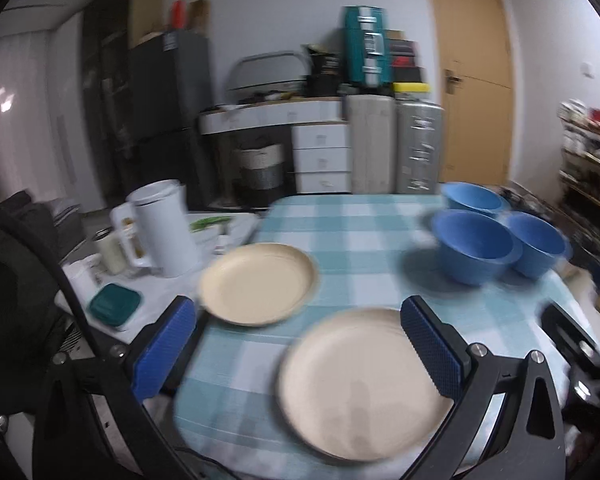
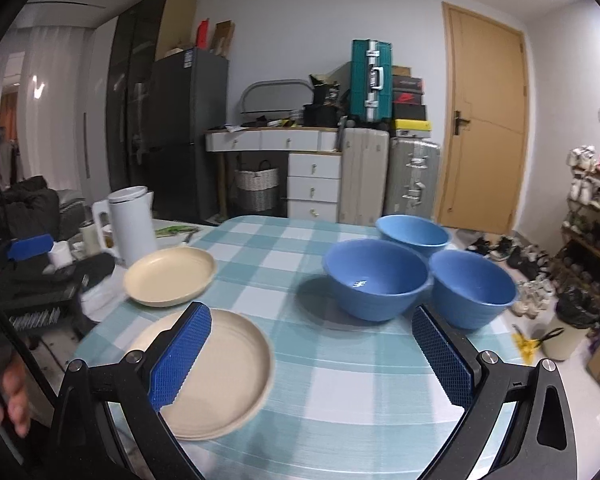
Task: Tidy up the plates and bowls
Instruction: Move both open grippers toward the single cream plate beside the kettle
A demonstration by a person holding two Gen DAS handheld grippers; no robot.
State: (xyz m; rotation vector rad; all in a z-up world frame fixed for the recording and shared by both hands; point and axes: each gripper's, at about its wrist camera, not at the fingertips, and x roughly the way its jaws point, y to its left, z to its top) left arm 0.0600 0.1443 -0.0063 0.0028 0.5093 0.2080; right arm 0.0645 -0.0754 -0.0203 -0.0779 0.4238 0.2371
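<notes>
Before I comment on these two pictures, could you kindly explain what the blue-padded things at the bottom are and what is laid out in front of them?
Those are hand-held tongs, one in each of a person's hands; there is no robot arm. Each picture comes from a camera mounted on one pair, looking forward along its two fingers.

The left tongs and the right tongs are both open and hold nothing.

On the checked tablecloth lie two cream plates, a near plate and a far plate, plus three blue bowls grouped on the right. A white kettle stands beyond the far plate.
</notes>
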